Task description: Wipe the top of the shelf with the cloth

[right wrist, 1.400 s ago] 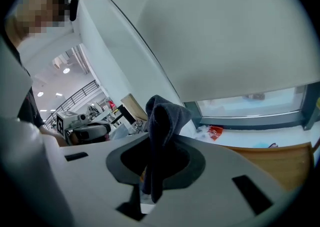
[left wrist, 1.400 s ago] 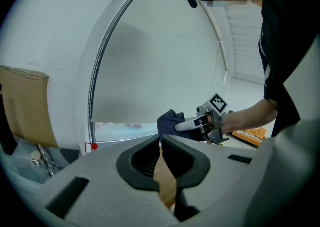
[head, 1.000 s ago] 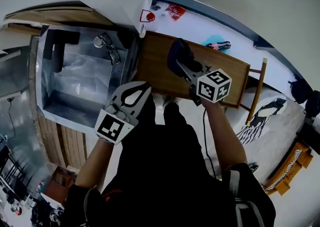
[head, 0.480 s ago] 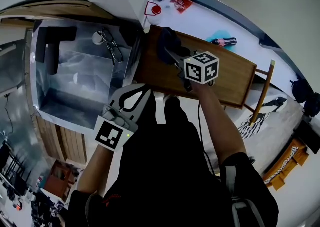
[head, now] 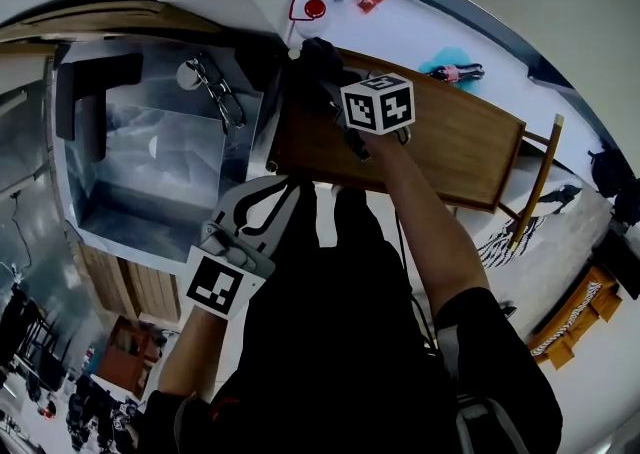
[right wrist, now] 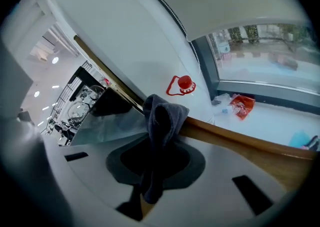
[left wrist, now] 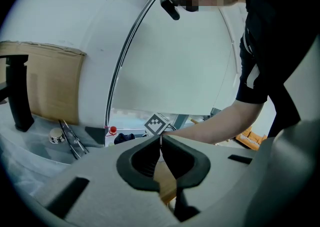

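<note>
Across the head view, a brown wooden shelf top, bare along most of its length. To its left and set lower, a metal basin, just beside the shelf's end. Over that left end, the right claw — clamped tight on a dark grey cloth, at the shelf corner nearest the white wall. In the right gripper view, the same grip: cloth bunched up above the tips, a tail hanging down between them, the wooden edge running off to the right. Lower, close to the person's body, the left claw — tips together, nothing between them, clear of the shelf. On the wall just beyond the cloth, a small red button.
</note>
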A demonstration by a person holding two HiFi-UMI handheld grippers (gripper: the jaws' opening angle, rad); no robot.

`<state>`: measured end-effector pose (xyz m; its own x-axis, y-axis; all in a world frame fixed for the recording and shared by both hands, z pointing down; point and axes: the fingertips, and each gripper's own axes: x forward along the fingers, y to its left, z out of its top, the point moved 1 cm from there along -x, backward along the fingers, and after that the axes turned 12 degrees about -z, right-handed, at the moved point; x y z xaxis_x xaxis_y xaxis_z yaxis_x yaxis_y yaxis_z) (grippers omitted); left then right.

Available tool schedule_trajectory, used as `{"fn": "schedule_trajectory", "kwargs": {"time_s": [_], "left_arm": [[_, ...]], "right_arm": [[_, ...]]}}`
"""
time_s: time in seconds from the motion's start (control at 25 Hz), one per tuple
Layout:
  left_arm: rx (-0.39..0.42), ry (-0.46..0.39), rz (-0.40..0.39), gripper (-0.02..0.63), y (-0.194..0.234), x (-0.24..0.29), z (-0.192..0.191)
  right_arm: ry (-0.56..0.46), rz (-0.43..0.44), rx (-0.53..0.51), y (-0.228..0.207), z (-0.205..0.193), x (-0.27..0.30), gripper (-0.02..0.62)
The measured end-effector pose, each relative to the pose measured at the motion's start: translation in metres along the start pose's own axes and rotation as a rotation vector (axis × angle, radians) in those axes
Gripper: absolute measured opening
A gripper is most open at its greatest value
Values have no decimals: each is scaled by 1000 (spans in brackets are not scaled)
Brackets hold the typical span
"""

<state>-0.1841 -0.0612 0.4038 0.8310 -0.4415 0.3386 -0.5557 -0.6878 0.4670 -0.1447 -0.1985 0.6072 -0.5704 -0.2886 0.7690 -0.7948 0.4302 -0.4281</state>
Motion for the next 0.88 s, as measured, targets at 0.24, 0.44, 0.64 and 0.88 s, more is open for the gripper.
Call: {"fn": "schedule_trajectory", "kwargs": {"time_s": [0.24, 0.44, 0.64, 0.88], "left_arm": [[0, 32, -11, 32, -2, 5, -8], [8, 57, -31, 32, -8, 15, -12], [13, 74, -48, 32, -18, 29, -13], [25, 90, -67, 32, -31, 45, -12]], "right_arm": [[44, -124, -33, -34, -16, 7, 51], [42, -180, -21, -54, -28, 1, 51], [30, -203, -10, -69, -35, -11, 51], [25, -235, 7, -94, -44, -30, 51]]}}
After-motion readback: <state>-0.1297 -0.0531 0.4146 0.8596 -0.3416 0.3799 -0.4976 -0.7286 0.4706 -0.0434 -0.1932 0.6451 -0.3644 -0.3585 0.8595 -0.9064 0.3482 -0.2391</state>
